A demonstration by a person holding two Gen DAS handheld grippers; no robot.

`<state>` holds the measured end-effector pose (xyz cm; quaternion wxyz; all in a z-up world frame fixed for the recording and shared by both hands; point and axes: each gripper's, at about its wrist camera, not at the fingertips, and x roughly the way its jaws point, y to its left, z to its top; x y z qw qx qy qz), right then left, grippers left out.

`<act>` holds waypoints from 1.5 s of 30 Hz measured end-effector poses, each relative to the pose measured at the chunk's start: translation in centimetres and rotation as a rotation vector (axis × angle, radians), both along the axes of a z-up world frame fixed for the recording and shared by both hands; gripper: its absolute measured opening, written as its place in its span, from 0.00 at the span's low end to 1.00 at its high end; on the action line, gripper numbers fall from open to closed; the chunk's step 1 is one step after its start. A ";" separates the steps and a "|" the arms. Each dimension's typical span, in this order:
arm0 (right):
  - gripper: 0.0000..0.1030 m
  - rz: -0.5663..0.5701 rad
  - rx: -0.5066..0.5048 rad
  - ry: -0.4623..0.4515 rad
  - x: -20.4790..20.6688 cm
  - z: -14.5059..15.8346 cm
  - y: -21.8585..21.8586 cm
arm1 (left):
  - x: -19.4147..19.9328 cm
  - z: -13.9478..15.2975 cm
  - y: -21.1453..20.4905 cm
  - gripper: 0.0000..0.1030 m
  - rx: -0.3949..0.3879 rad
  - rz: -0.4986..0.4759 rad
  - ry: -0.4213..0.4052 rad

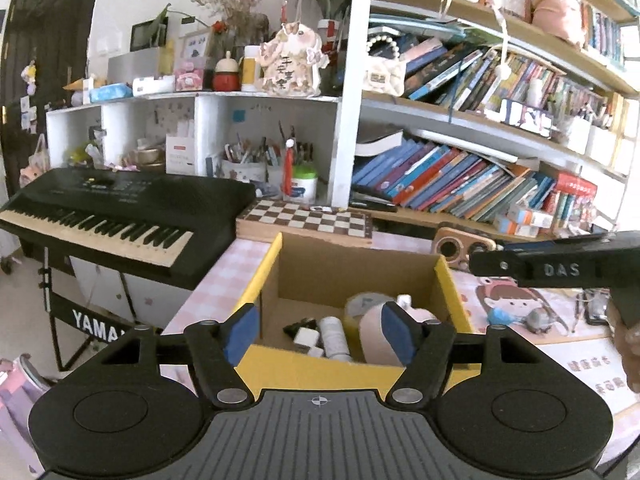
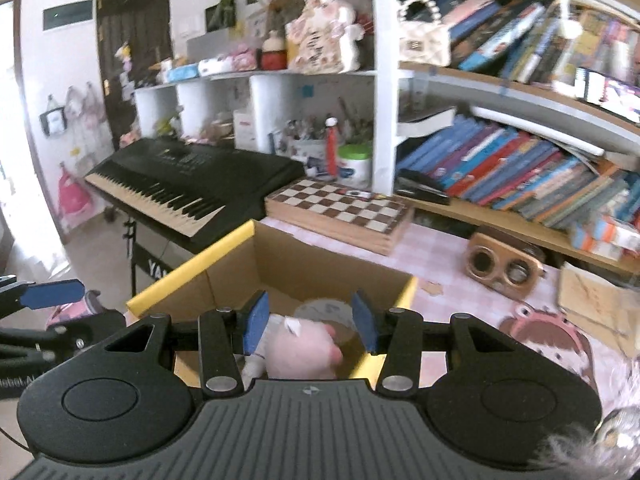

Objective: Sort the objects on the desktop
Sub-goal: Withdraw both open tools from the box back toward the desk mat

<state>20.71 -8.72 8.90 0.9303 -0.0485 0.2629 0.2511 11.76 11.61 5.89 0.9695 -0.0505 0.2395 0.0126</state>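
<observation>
An open cardboard box with yellow rims point(image 1: 452, 292) point(image 2: 192, 264) stands on the pink checked desk. In it lie a pink plush pig point(image 2: 300, 346) point(image 1: 372, 336), a tape roll point(image 1: 366, 300) point(image 2: 320, 306), a white bottle point(image 1: 334, 336) and a white charger point(image 1: 306, 336). My left gripper point(image 1: 318, 332) hangs open above the box's near wall, with nothing between its blue pads. My right gripper point(image 2: 310, 324) hovers over the box with its pads apart. The pig shows below between them, and the right-hand pad does not touch it. In the left wrist view the right gripper's black finger point(image 1: 504, 266) reaches in from the right.
A black keyboard point(image 1: 120, 216) stands left of the desk. A chessboard point(image 1: 308, 216) lies behind the box and a wooden speaker point(image 2: 504, 268) to its right. Packed bookshelves point(image 1: 460, 176) rise behind. Right of the box are a cartoon desk mat point(image 1: 508, 304) and flat cardboard point(image 2: 592, 300).
</observation>
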 end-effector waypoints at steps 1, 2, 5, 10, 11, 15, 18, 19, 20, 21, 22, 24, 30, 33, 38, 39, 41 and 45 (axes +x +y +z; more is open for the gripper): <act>0.43 -0.013 0.004 -0.006 -0.8 -0.1 -0.4 | -0.5 0.0 -0.2 0.68 0.001 -0.008 -0.003; 0.43 -0.026 0.007 -0.012 -1.5 -0.2 -0.8 | -1.0 0.0 -0.5 0.68 0.003 -0.015 -0.005; 0.43 -0.056 0.009 -0.024 -3.6 -0.7 -1.9 | -2.3 0.0 -1.1 0.68 0.005 -0.036 -0.009; 0.43 -0.122 0.014 -0.051 -7.3 -1.7 -3.5 | -4.5 -0.5 -1.8 0.69 -0.002 -0.051 -0.012; 0.43 -0.136 0.009 -0.062 -8.1 -2.0 -3.8 | -4.9 -0.7 -1.9 0.70 -0.002 -0.050 -0.012; 0.43 -0.179 -0.004 -0.083 -10.7 -3.3 -4.7 | -6.4 -1.2 -2.4 0.71 0.007 -0.045 -0.012; 0.43 -0.203 -0.016 -0.085 -12.1 -4.3 -5.2 | -7.3 -1.6 -2.7 0.74 0.008 -0.049 -0.005; 0.43 -0.212 -0.019 -0.082 -12.6 -4.7 -5.3 | -7.5 -1.7 -2.8 0.74 0.005 -0.051 -0.002; 0.43 -0.219 -0.021 -0.076 -13.1 -5.1 -5.5 | -7.8 -1.9 -2.9 0.74 0.003 -0.054 0.001; 0.43 -0.224 -0.023 -0.069 -13.4 -5.4 -5.5 | -8.0 -2.1 -3.0 0.74 0.003 -0.056 0.004; 0.43 -0.231 -0.025 -0.061 -13.8 -5.7 -5.6 | -8.2 -2.3 -3.1 0.74 0.004 -0.058 0.008; 0.43 -0.243 -0.027 -0.050 -14.6 -6.4 -5.8 | -8.5 -2.7 -3.3 0.74 0.003 -0.065 0.018; 0.43 -0.266 -0.046 -0.019 -16.8 -8.2 -5.8 | -9.0 -3.7 -4.0 0.74 0.000 -0.086 0.048; 0.44 -0.267 -0.054 0.006 -17.3 -8.8 -5.7 | -9.1 -4.3 -4.5 0.74 -0.001 -0.109 0.065; 0.45 -0.262 -0.064 0.052 -18.2 -9.8 -5.7 | -9.2 -5.3 -5.7 0.74 -0.006 -0.162 0.107; 0.46 -0.260 -0.067 0.060 -18.4 -9.9 -5.7 | -9.2 -5.5 -5.9 0.74 -0.009 -0.170 0.113; 0.46 -0.260 -0.074 0.066 -18.7 -10.1 -5.8 | -9.3 -5.8 -6.4 0.74 -0.012 -0.191 0.127; 0.48 -0.280 -0.080 0.072 -18.8 -10.2 -6.2 | -9.2 -6.2 -7.1 0.74 -0.012 -0.225 0.144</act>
